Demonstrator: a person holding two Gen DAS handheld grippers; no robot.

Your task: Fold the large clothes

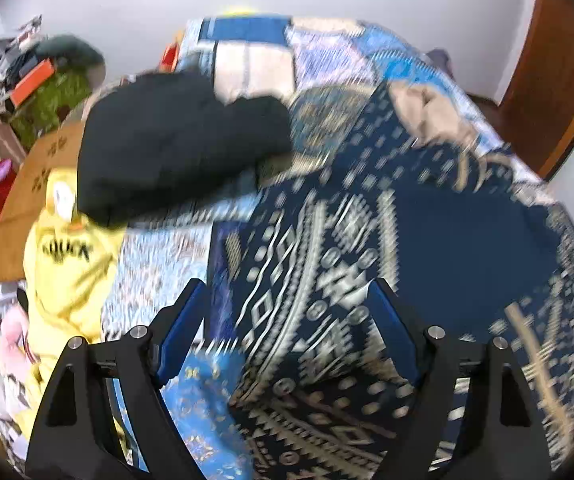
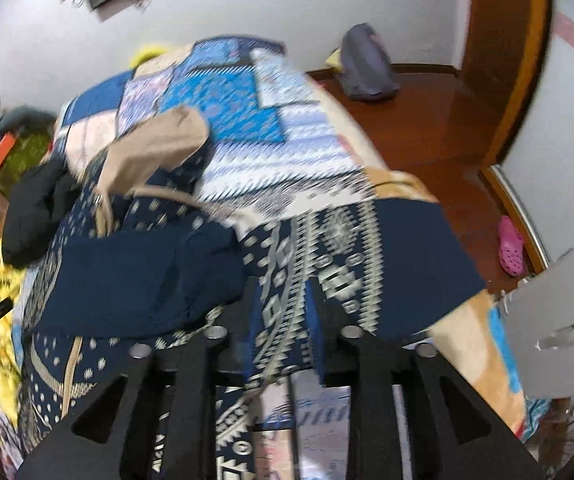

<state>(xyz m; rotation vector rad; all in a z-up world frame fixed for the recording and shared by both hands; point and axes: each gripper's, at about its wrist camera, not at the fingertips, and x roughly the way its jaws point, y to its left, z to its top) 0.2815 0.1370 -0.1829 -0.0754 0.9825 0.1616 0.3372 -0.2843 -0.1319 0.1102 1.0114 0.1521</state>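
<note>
A large navy garment with white and tan patterns [image 1: 367, 264] lies spread over the bed; it also shows in the right wrist view [image 2: 147, 276]. My left gripper [image 1: 287, 292] is open just above the patterned cloth, with nothing between its blue fingers [image 1: 183, 328]. My right gripper [image 2: 285, 292] is shut on a patterned edge of the navy garment [image 2: 287, 280], which runs between its jaws. A tan lining or hood part [image 2: 155, 148] lies at the garment's far end.
A black garment [image 1: 175, 140] and a yellow printed garment [image 1: 71, 264] lie on the bed's left side. A blue patchwork quilt [image 2: 247, 120] covers the bed. A wooden floor [image 2: 447, 128], a pink shoe [image 2: 511, 252] and a grey bag [image 2: 367, 64] are to the right.
</note>
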